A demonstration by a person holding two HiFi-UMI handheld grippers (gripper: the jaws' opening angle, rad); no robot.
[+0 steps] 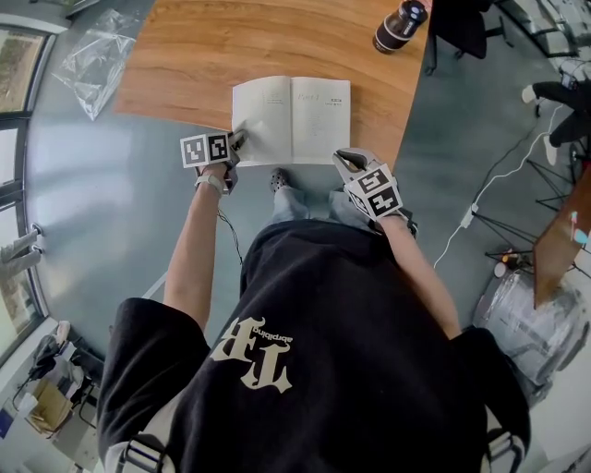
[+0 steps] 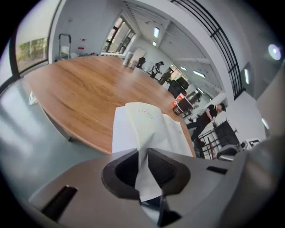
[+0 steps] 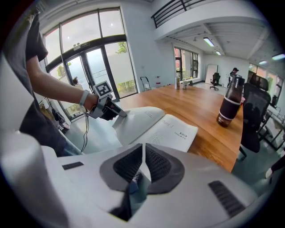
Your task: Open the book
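A white book (image 1: pixel 305 115) lies open on the wooden table (image 1: pixel 203 55) at its near edge. My left gripper (image 1: pixel 240 139) is at the book's near left corner, shut on a page. In the left gripper view that page (image 2: pixel 144 178) runs up between the pads of the left gripper (image 2: pixel 143 153). From the right gripper view the left gripper (image 3: pixel 116 112) holds the page (image 3: pixel 138 120) lifted and curved over the book (image 3: pixel 176 131). My right gripper (image 1: pixel 340 155) is at the book's near right corner. The right gripper (image 3: pixel 142 149) is shut, and I see nothing held in it.
A dark bottle (image 1: pixel 399 26) stands at the table's far right, also seen as the bottle (image 3: pixel 230 107) beside a black chair (image 3: pixel 251 120). A clear plastic bag (image 1: pixel 92 60) lies on the floor at the left. A white cable (image 1: pixel 480 203) runs across the floor on the right.
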